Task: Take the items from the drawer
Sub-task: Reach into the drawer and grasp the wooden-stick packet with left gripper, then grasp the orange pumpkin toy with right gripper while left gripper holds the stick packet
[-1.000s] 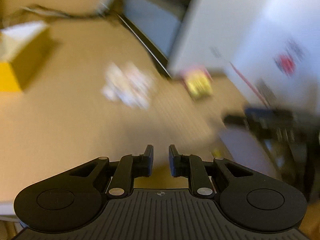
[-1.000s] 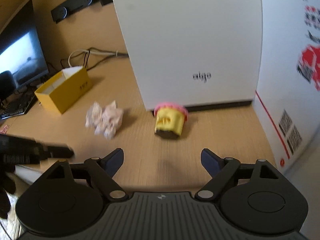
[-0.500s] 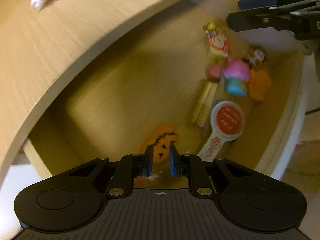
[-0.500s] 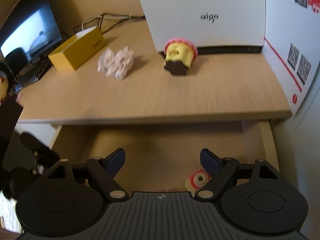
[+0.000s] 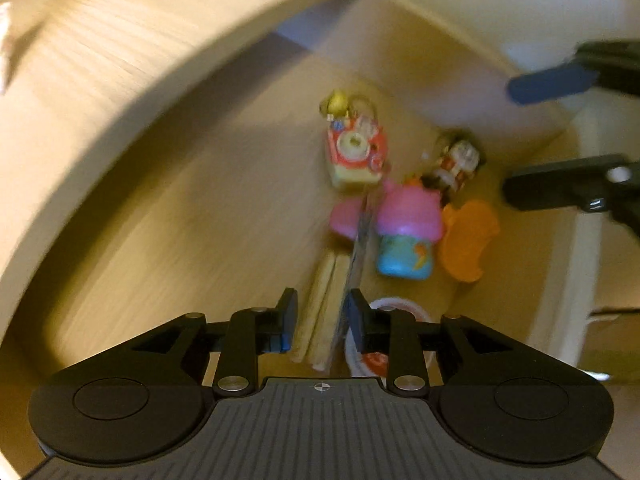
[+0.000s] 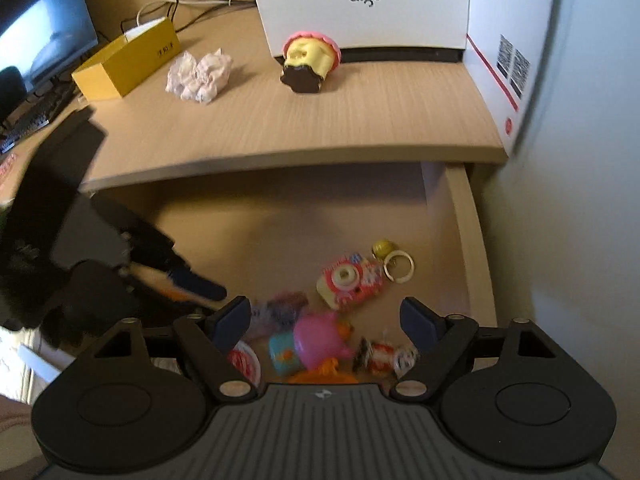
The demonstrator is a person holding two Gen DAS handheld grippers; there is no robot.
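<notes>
A light wooden desk (image 6: 360, 120) carries a white aigo box (image 6: 360, 4), a yellow carton (image 6: 128, 64), a crumpled tissue (image 6: 200, 74) and a yellow-and-pink toy cupcake (image 6: 310, 60) lying on its side just in front of the white box; a dark monitor (image 6: 44, 36) stands at the far left. Below the desk edge the drawer (image 6: 466, 240) stands pulled out, and small toys lie bunched toward its right front part. The right gripper (image 6: 326, 320) hangs above them with its blue-tipped fingers spread wide; between the fingers, lower in the view, sit a pink-capped toy (image 6: 316, 340) and a wrapped candy (image 6: 384, 354), while a pink toy camera (image 6: 352, 282) with a key ring (image 6: 398, 266) lies just beyond the fingertips. The left gripper (image 5: 322, 318) reaches into the drawer from the other side, its fingers parted by a narrow gap and holding nothing; a pale stick-like bundle (image 5: 320, 312), too blurred to name, lies in line with that gap, and a round red-and-white item (image 5: 394, 308) shows behind the right-hand finger. Further ahead of the left fingers are the pink-capped toy on its blue base, an orange piece (image 5: 466, 246) just beside it, and the toy camera beyond.
</notes>
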